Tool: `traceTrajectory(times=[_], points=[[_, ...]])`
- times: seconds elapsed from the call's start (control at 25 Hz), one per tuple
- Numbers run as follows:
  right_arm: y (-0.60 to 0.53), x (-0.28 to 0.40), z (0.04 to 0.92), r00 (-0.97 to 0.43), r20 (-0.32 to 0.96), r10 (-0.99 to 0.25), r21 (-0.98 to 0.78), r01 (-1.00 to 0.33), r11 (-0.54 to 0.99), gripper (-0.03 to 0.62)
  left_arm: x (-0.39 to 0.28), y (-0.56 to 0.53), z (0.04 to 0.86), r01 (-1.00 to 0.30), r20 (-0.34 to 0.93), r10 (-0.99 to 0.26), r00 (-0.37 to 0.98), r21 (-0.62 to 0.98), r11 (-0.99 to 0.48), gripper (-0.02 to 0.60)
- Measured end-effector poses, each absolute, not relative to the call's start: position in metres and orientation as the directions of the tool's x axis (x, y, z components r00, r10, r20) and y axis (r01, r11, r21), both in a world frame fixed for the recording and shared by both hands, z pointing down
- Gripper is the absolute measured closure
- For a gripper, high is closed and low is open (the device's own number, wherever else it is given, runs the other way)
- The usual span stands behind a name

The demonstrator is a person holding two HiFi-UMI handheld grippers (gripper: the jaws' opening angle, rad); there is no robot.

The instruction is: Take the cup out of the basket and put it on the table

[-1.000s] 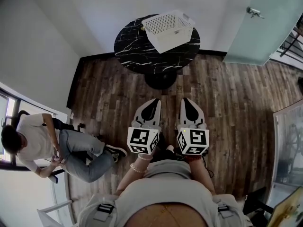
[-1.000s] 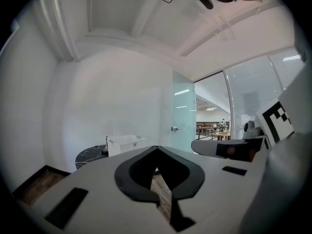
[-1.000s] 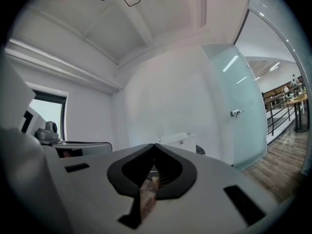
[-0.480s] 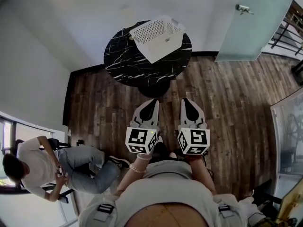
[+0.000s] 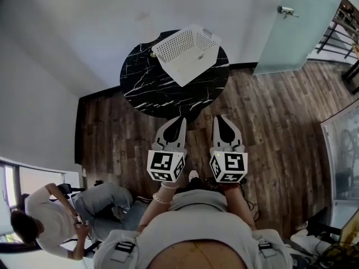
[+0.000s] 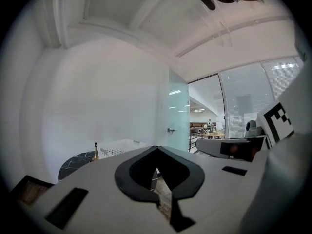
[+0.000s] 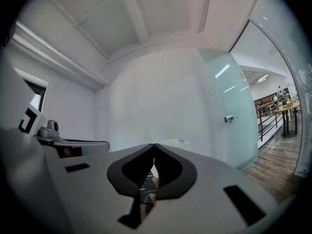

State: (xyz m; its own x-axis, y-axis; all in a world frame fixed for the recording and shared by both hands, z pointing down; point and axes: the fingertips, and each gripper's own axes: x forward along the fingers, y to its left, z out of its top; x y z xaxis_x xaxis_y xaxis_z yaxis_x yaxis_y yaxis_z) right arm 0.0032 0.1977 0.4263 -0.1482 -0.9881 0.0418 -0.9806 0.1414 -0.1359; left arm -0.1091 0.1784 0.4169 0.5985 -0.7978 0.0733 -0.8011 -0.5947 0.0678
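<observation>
Close to the body, the left gripper and the right gripper are held side by side and level. Each has its jaws pressed fully together with nothing between them. Their tips sit just short of the near edge of the round black marble table, over the wooden floor.

Farther back on the table is the white perforated basket, with a small brass-coloured object beside its left corner. The cup is not visible in any view, so it is presumably down inside the basket.

This looks like the approach step. It is likely best to stop at the table's edge, open one gripper before reaching, and come in over the basket's rim rather than against its wall. The other gripper could steady the light basket.

Compared with a second ago, the table and basket have drawn much nearer to the gripper tips. The seated person has slipped toward the lower left corner.
</observation>
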Motion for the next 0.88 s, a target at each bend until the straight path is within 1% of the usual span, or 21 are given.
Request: traceTrajectory(times=[0.2, 0.4, 0.88], points=[[0.176, -0.01, 0.427, -0.113, 0.037, -0.993, -0.143, -0.984, 0.107, 0.582, -0.124, 0.153, 0.415, -0.786, 0.068, -0.783, 0.619, 0.056, -0.616, 0.575], [0.158, -0.022, 0.426, -0.106, 0.047, -0.993, -0.132, -0.986, 0.099, 0.582, -0.136, 0.132, 0.419, -0.78, 0.073, -0.777, 0.625, 0.072, -0.621, 0.575], [0.11, -0.043, 0.422, -0.18, 0.053, -0.982, -0.11, -0.979, 0.174, 0.583, -0.161, 0.098, 0.421, -0.826, 0.07, -0.824, 0.562, 0.105, -0.554, 0.575]])
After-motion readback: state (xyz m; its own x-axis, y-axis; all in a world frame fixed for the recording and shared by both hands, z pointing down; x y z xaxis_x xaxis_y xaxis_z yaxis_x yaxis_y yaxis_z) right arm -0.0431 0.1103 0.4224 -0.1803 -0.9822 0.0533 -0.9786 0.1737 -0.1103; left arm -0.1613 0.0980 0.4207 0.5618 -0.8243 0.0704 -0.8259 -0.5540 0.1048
